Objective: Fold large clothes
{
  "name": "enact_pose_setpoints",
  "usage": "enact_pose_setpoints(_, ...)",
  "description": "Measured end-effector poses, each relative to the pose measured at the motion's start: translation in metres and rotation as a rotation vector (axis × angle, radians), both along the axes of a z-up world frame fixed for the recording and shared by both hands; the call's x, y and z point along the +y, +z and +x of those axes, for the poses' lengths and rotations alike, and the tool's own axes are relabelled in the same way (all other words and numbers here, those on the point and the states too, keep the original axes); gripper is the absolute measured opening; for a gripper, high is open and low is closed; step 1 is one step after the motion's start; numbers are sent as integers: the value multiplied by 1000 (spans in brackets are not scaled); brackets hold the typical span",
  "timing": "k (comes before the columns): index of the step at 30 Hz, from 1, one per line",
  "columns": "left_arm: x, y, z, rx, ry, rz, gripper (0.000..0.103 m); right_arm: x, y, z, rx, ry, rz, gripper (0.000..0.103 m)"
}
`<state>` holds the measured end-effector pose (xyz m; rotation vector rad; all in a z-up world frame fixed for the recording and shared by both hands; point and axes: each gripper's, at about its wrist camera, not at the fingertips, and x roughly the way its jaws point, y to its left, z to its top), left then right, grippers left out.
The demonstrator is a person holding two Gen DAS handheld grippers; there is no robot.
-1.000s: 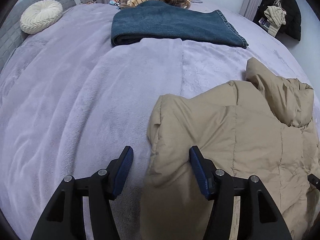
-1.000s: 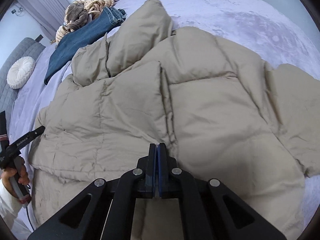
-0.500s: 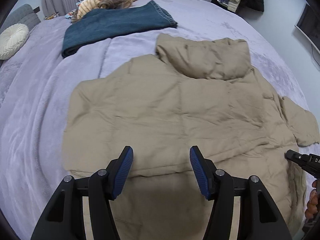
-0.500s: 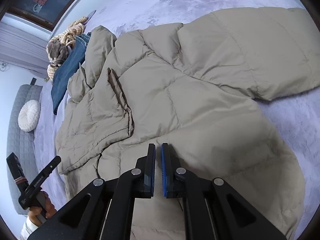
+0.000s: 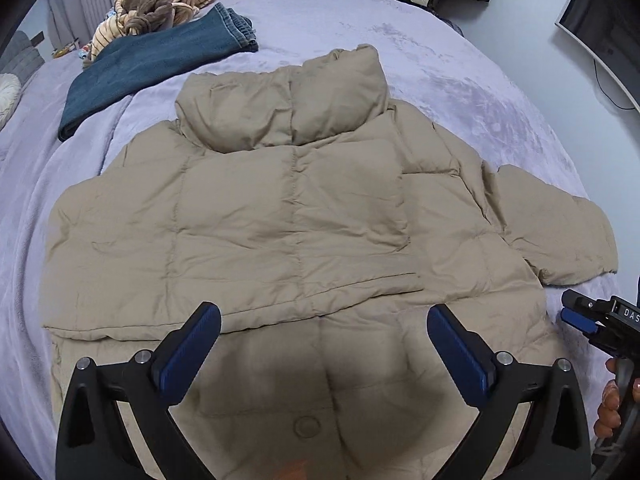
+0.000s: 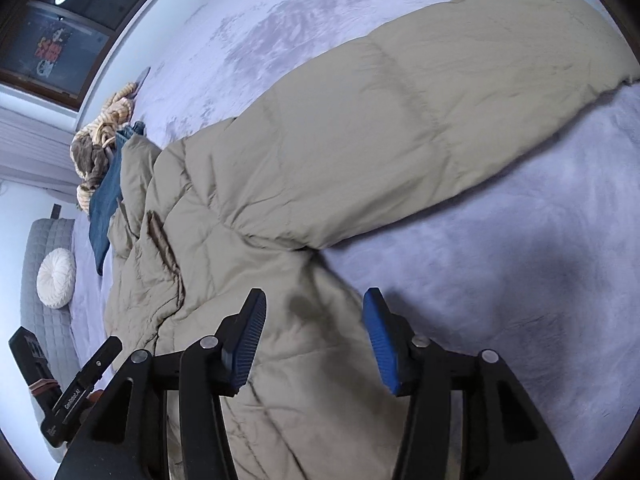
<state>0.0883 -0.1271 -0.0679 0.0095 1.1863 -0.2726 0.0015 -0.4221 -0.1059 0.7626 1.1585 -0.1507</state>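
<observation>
**Two open grippers over a half-folded puffer jacket**

Both tools hung above the tan puffer jacket [image 5: 288,216], which lay back-up on the lilac bedspread [image 5: 460,80], collar toward the far side. One sleeve had already been folded across the back; the other sleeve [image 6: 420,92] lay stretched out over the bedding.

The left gripper [image 5: 324,344] stood at its widest above the hem, its jaws having just been opening, with nothing between them. The right gripper [image 6: 314,332] had also just been opening and was released, poised over the jacket's side edge below the armpit, pads clear of the fabric.

By my judgement the step in hand was folding the outstretched sleeve inward. Doing it well meant pinching near the cuff, taking both padded layers, lifting enough to clear the body, and laying it parallel to the first sleeve so the bulk stayed even.
</observation>
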Motion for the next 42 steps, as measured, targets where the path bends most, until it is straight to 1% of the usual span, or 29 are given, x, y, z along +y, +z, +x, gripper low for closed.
enact_pose_setpoints(1, -6, -2, 4, 9, 2, 2, 103, -10, -1, -2, -1, -17, 6, 57)
enact_pose_setpoints(3, -15, -9, 10, 35, 3, 6, 103, -33, -3, -9, -9, -63, 17, 68)
enact_pose_setpoints(4, -20, -14, 12, 58, -2, -1, 103, -47, -3, -13, -19, -95, 19, 79)
enact_pose_setpoints(5, -25, -18, 13, 81, -6, 0, 103, -59, -4, -17, -28, -130, 24, 84)
enact_pose_setpoints(6, -29, -20, 14, 87, -3, 12, 103, -71, -5, -20, -38, -166, 41, 84)
enact_pose_setpoints(8, -40, -20, 12, 72, -4, 32, 103, -97, -10, -24, -59, -231, 93, 84)
enact_pose_setpoints(10, -50, -18, 10, 63, -18, 40, 103, -120, -15, -28, -84, -299, 143, 85)
enact_pose_setpoints(13, -68, -15, 8, 50, -45, 57, 103, -146, -19, -27, -139, -372, 199, 86)
enact_pose_setpoints(14, -72, -15, 7, 49, -53, 60, 103, -153, -20, -26, -156, -393, 219, 97)
enact_pose_setpoints(15, -77, -14, 7, 47, -59, 61, 103, -159, -23, -23, -171, -409, 242, 103)
enact_pose_setpoints(16, -82, -12, 6, 44, -65, 60, 103, -164, -24, -20, -193, -425, 266, 103)
enact_pose_setpoints(20, -94, -7, 6, 39, -69, 46, 103, -176, -27, -6, -202, -453, 276, 103)
enact_pose_setpoints(26, -98, -2, 9, 21, -63, 40, 103, -200, -34, 7, -296, -541, 399, 103)
enact_pose_setpoints(31, -87, -4, 14, 23, -40, 43, 103, -217, -36, 15, -364, -611, 481, 103)
enact_pose_setpoints(33, -78, -3, 16, 16, -24, 45, 103, -218, -39, 17, -363, -645, 529, 97)
enact_pose_setpoints(34, -72, -3, 17, 13, -13, 47, 103, -219, -40, 18, -363, -654, 547, 79)
enact_pose_setpoints(35, -66, -4, 19, 13, -1, 49, 103, -218, -42, 20, -357, -660, 567, 52)
enact_pose_setpoints(36, -60, -4, 20, 14, 8, 50, 103, -217, -45, 24, -344, -663, 585, 41)
enact_pose_setpoints(37, -52, -5, 22, 13, 22, 54, 103, -215, -48, 26, -335, -667, 604, 22)
enact_pose_setpoints(38, -46, -5, 23, 11, 33, 58, 103, -213, -50, 28, -337, -667, 619, 13)
enact_pose_setpoints(40, -32, -4, 26, 3, 49, 64, 103, -205, -46, 33, -352, -647, 611, 11)
enact_pose_setpoints(42, -18, -3, 28, -8, 62, 71, 103, -194, -31, 45, -382, -588, 587, 11)
